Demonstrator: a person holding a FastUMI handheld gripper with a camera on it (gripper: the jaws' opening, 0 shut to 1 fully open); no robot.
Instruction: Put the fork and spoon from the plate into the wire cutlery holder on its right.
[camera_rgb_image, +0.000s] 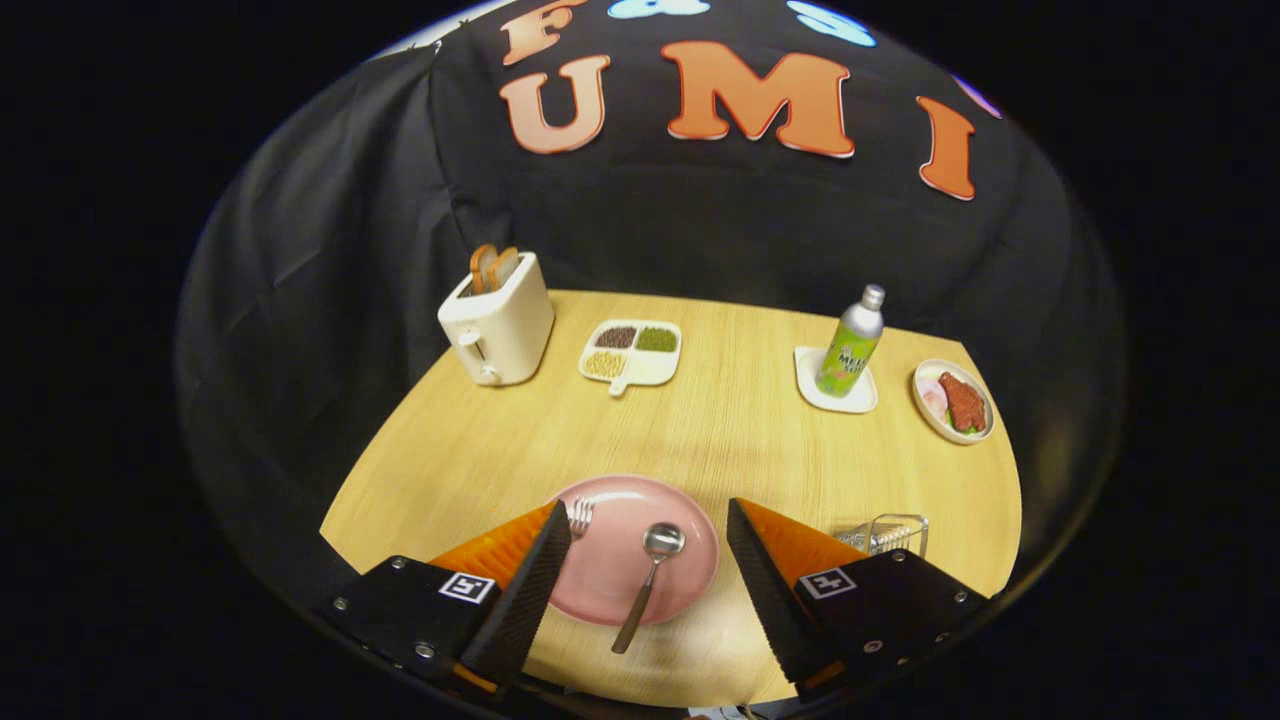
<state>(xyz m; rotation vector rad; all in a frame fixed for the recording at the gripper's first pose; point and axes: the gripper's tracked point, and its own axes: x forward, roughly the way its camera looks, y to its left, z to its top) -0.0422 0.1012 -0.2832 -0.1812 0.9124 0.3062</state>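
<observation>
Far across the desk (720, 440): toaster (498, 320) with bread, divided dish (632, 352) of grains, bottle (850, 342) on a square coaster (836, 380), small plate of food (953, 400). Nothing lying between the pink plate (630, 560) and the wire holder (888, 533) just to its right. Gripper (648, 525) fingers (530, 590) spread wide, gripping nothing, hovering over the plate. Spoon (650, 575) between them, handle hanging off the near rim; fork (580, 515) tines peeking beside the left finger. Bottle label too small to read.
</observation>
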